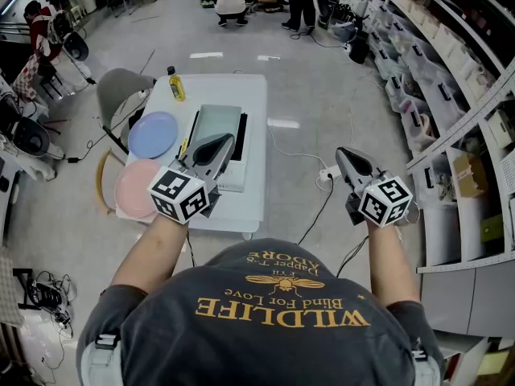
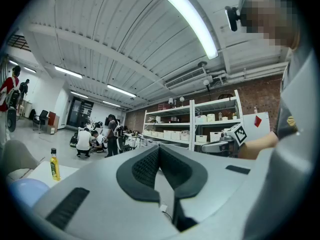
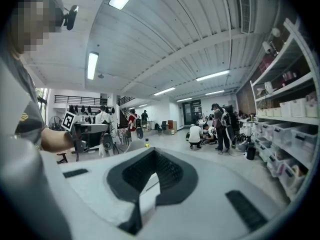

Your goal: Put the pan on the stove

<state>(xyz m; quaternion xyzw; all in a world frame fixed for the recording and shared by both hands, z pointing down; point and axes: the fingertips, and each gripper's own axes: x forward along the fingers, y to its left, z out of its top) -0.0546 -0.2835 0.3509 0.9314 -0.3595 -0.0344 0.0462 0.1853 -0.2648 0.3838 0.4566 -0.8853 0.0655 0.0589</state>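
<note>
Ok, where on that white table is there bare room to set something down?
Bare: the strip of table right of the stove, and the far end beside the yellow bottle. Crowded: the left side holds the blue plate and pink plate.

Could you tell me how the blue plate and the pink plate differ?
The blue plate lies farther from the person, nearer the yellow bottle; the pink plate sits closer, its edge hidden behind the cube of the left gripper. Both are round, empty and flat.
</note>
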